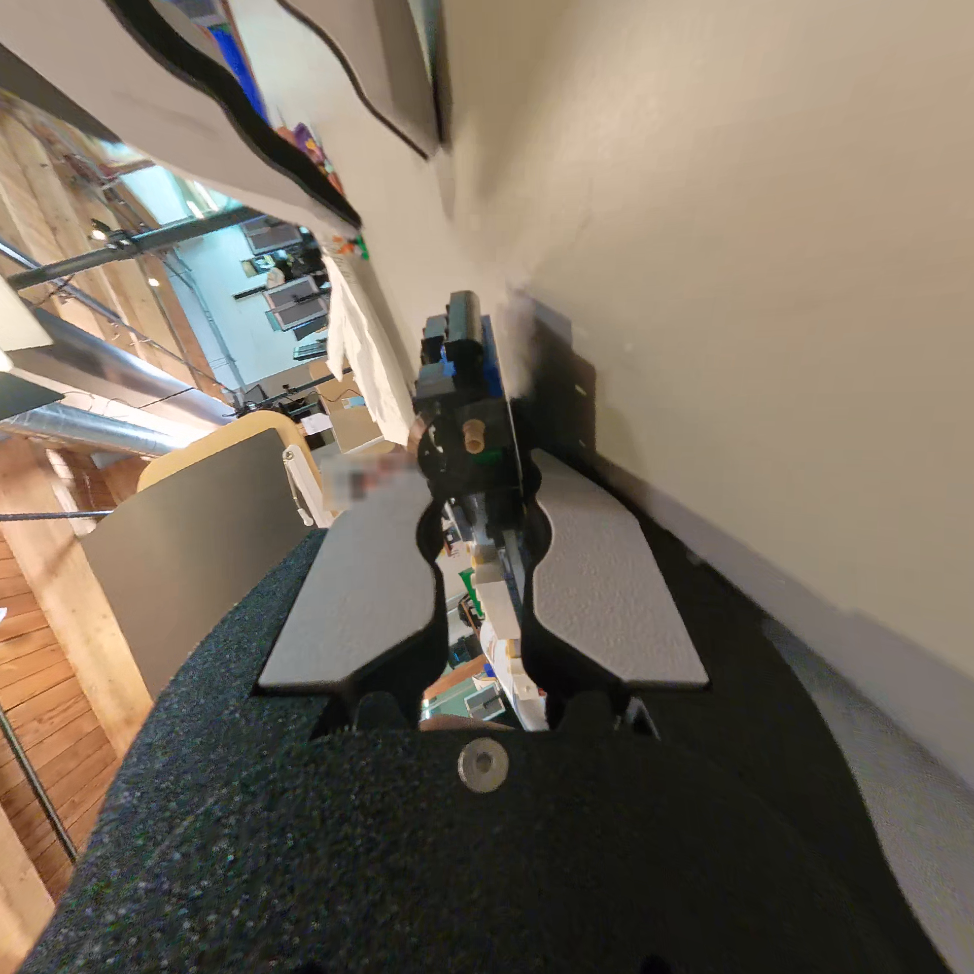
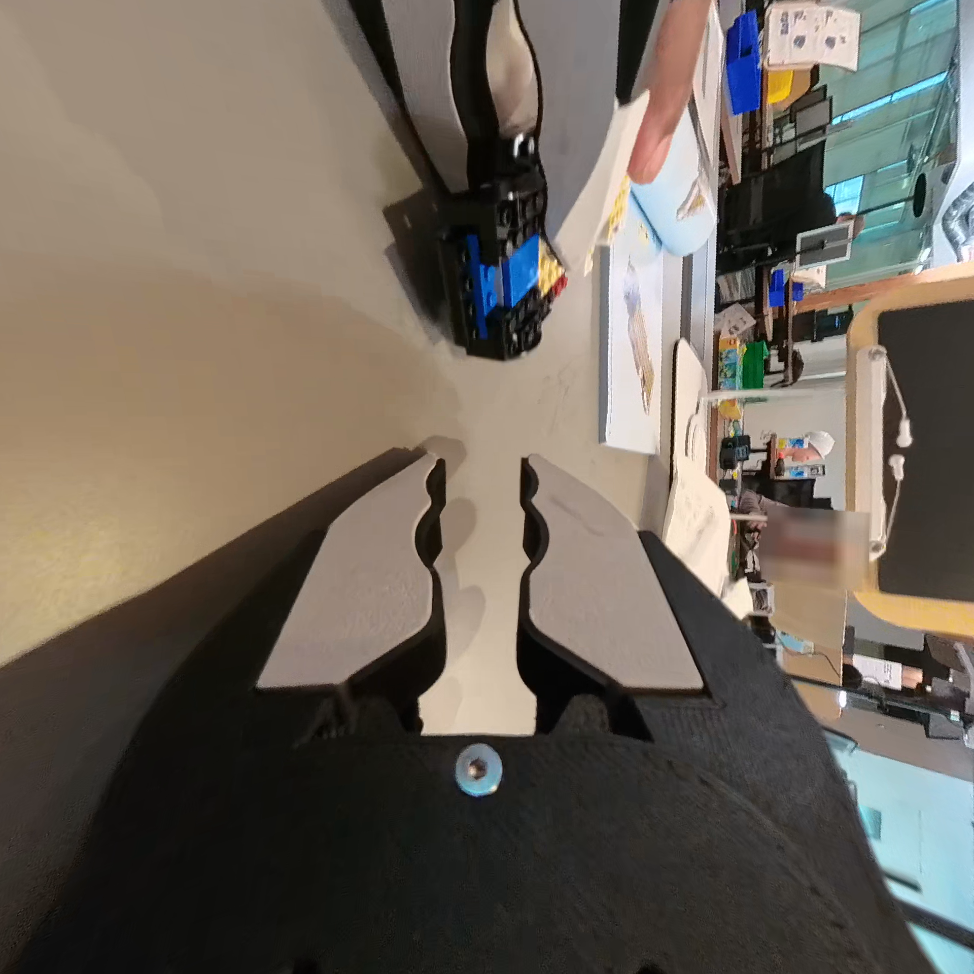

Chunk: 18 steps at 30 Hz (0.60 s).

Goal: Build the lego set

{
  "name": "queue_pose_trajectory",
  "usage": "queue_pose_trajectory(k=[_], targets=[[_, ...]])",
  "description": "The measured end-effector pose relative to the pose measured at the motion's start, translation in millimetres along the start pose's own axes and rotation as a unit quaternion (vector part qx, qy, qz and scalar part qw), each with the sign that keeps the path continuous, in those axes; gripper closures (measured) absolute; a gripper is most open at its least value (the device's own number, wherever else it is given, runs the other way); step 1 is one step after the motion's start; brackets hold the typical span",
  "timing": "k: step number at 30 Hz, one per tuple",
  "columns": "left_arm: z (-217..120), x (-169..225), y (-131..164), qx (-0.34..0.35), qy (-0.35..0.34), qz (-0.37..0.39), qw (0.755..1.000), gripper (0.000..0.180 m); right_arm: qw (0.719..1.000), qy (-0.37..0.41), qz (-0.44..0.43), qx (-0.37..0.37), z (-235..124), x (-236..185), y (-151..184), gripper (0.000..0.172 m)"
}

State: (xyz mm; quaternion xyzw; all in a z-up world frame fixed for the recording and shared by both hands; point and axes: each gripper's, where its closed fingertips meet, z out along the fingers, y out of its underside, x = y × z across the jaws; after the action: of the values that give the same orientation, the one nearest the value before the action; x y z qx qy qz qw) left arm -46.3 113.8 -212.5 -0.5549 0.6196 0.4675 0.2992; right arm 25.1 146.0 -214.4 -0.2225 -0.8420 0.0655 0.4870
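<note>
No writing legible anywhere, printed booklet (image 2: pixel 632 337) on the desk (image 2: pixel 211 263) showing only pictures, papers (image 2: pixel 811 31) taped above the blue bins (image 2: pixel 743 63) beyond the booklet too blurred to read

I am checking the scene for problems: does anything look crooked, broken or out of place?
Nothing looks broken or spilled. The left hand-held gripper holds a black and blue brick model at a tilt over the table. The right hand-held gripper is open and empty.
</note>
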Motion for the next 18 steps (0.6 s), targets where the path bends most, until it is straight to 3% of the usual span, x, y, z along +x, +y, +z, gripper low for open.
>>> queue_pose_trajectory(k=[2,5,11,15,18], targets=[[-2.8,2.1,1.0,-0.003,0.031,-0.003,1.0,0.149,1.0,-0.002,0.019,-0.019,-11.6,-1.6,6.7,0.142],[-10.6,0.0,1.3,0.004,0.074,-0.037,0.997,0.129,0.997,-0.006,0.057,-0.051,-38.9,-5.1,16.9,0.14],[-26.0,2.0,4.3,0.01,0.154,-0.088,0.984,0.103,0.984,-0.037,0.135,-0.111,-129.9,5.3,50.8,0.14],[-30.8,9.0,8.9,0.009,0.197,-0.117,0.973,0.102,0.978,-0.055,0.132,-0.154,-201.4,41.5,103.5,0.146],[-36.3,14.7,14.7,0.001,0.238,-0.127,0.963,0.097,0.962,-0.146,0.135,-0.185,-228.2,37.3,158.8,0.149]])
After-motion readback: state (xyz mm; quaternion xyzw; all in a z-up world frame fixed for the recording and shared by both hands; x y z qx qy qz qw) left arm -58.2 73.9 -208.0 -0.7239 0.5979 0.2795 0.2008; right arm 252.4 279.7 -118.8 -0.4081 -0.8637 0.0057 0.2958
